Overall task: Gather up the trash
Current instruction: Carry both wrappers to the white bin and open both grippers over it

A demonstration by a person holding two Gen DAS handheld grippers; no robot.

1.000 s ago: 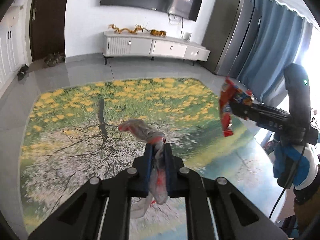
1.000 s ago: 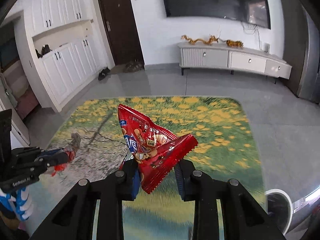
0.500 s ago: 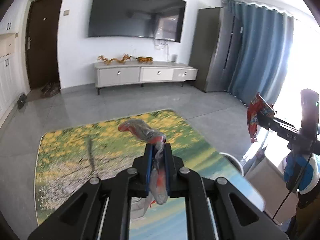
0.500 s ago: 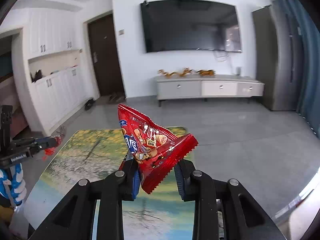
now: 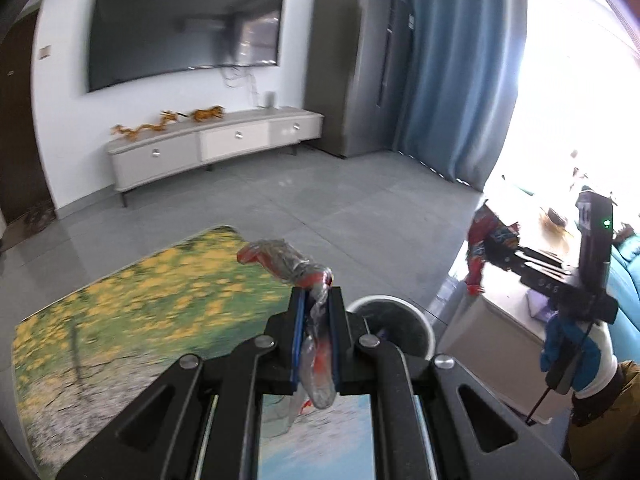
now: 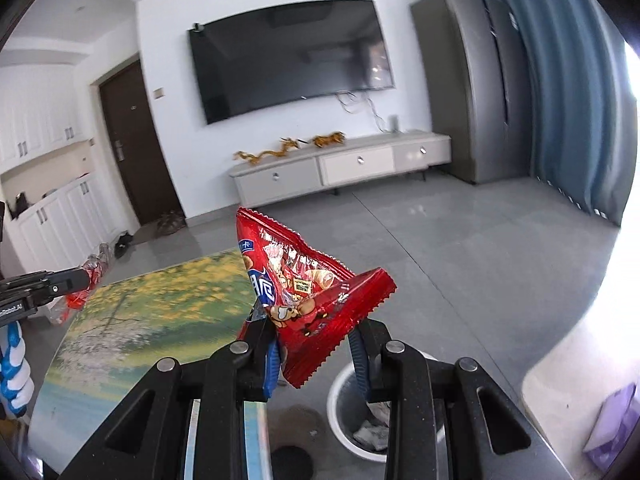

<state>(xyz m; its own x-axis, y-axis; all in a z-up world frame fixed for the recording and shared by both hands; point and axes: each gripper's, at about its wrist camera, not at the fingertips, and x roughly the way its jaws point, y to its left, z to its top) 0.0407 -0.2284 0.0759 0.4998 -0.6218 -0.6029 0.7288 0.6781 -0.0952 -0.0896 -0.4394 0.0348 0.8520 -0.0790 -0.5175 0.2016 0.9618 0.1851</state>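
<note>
The left gripper pinches a crumpled clear wrapper; the right gripper clamps a red snack bag. Centre each above the white bin, seemingly just below, before releasing.

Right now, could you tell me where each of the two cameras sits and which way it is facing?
Left wrist: on the left gripper, looking forward and down over the rug toward the TV wall; its fingers pinch a clear plastic wrapper; the right gripper and a gloved hand show at right.
Right wrist: on the right gripper, facing the same wall; it holds a red snack bag; the left gripper shows at left.
Shared: TV, cabinet, rug, white bin.
</note>
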